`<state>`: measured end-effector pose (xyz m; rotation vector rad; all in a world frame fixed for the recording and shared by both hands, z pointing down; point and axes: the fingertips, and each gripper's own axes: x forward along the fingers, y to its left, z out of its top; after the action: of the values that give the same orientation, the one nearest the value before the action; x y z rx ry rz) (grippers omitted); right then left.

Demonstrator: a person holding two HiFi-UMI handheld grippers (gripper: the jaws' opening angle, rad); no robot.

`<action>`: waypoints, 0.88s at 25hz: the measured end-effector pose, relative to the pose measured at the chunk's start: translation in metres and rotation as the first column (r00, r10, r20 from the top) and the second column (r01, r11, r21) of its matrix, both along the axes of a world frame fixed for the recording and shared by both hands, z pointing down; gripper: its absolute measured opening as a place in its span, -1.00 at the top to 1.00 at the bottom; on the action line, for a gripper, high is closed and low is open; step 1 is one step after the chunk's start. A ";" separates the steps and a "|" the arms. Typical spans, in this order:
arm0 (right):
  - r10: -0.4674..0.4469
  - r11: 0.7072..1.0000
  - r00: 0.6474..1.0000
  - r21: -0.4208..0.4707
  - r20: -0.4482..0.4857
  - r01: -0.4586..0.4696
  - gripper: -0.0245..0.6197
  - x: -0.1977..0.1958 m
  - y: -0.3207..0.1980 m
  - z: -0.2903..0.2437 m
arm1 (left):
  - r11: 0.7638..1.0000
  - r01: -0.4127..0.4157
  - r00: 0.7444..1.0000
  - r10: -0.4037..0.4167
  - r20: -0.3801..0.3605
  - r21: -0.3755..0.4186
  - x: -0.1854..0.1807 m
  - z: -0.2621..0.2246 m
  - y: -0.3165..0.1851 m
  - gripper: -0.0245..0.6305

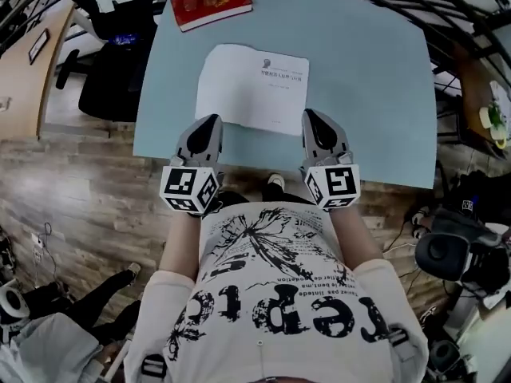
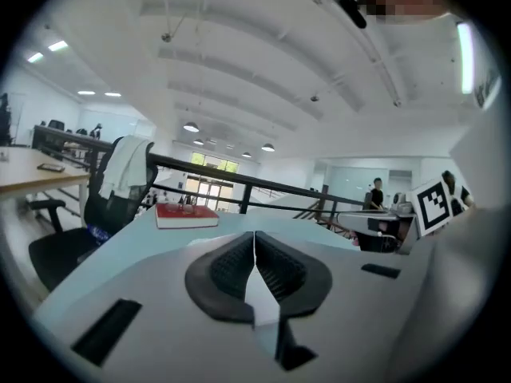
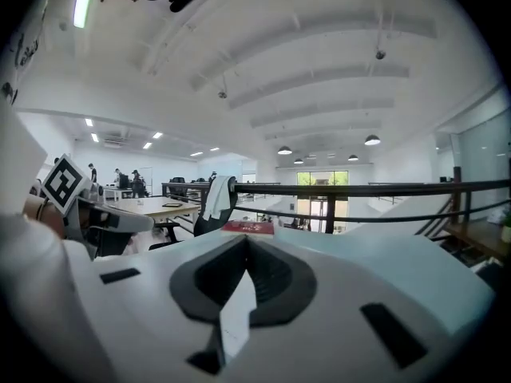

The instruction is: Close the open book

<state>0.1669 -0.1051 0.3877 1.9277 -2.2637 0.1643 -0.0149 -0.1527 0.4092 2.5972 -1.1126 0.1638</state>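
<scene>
At the near edge of the pale blue surface (image 1: 359,70), the head view shows the left tongs (image 1: 212,120) and right tongs (image 1: 310,115) flanking the white book (image 1: 251,88). It lies flat just beyond their tips, long axis left to right, and neither hand is nearer. A red book (image 1: 211,3) lies far left.

Left gripper view: the left tongs (image 2: 255,238) are clenched and empty.

Right gripper view: the right tongs (image 3: 246,242) are clenched too, holding nothing.

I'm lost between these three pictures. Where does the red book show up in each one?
Head view: the red book at the top edge, left of centre.
Left gripper view: the book sits left of centre, above the jaws.
Right gripper view: the book sits near centre, above the jaws.
Shared landmark: the pale blue table it lies on.
</scene>
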 end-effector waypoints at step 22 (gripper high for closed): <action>-0.292 0.942 0.957 -0.175 0.001 0.287 0.89 0.002 -0.042 0.079 | 0.653 0.111 0.390 -0.722 -0.572 -0.749 -0.034 0.189 -0.029 0.35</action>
<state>0.1684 -0.1476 0.4664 1.4845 -2.3942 0.2865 -0.0485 -0.1821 0.5986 1.3219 -1.0430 -0.7196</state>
